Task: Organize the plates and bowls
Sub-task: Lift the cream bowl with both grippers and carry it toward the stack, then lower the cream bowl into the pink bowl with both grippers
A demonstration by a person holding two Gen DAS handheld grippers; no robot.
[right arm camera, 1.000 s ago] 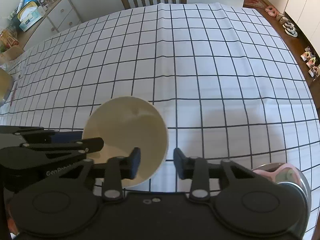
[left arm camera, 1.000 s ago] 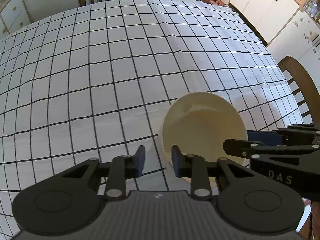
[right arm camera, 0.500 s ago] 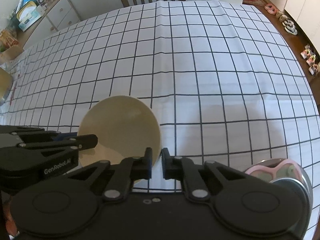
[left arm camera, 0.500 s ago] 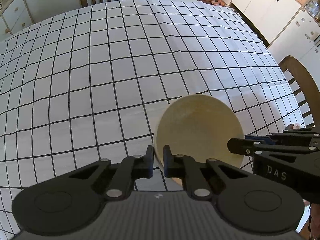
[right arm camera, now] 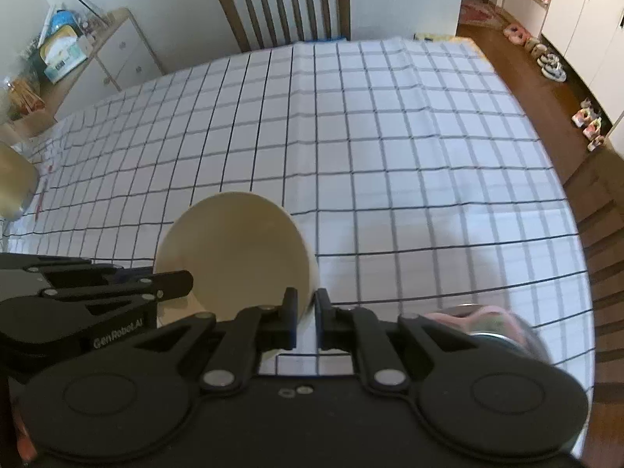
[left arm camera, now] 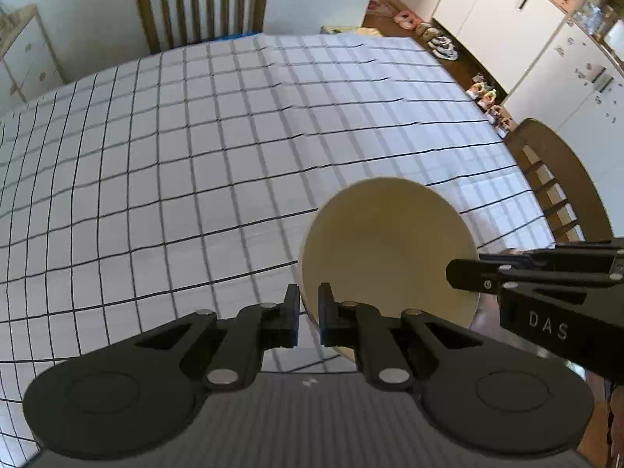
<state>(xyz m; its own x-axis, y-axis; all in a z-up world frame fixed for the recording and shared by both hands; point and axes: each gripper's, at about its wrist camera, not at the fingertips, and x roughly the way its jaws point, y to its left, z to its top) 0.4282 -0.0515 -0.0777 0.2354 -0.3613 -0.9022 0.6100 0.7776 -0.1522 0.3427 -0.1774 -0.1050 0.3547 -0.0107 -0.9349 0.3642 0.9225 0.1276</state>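
A cream bowl (left arm camera: 386, 249) hangs above the checked tablecloth (left arm camera: 195, 156), held by both grippers at opposite sides of its rim. My left gripper (left arm camera: 309, 312) is shut on the bowl's left rim. In the right wrist view the same cream bowl (right arm camera: 238, 253) shows with my right gripper (right arm camera: 306, 319) shut on its right rim. Each view shows the other gripper at the bowl's far side: the right one (left arm camera: 546, 284) and the left one (right arm camera: 97, 296).
A metal dish with a pink thing in it (right arm camera: 487, 327) sits at the table's near right edge. Wooden chairs stand at the far end (right arm camera: 284, 4) and the right side (left arm camera: 557, 179). A tan object (right arm camera: 11, 183) lies at the left edge. White cabinets (left arm camera: 507, 19) line the right wall.
Both grippers closed from open onto the bowl's rim, then rose with it. The bowl has lifted off the tablecloth, and more of the room shows beyond the table.
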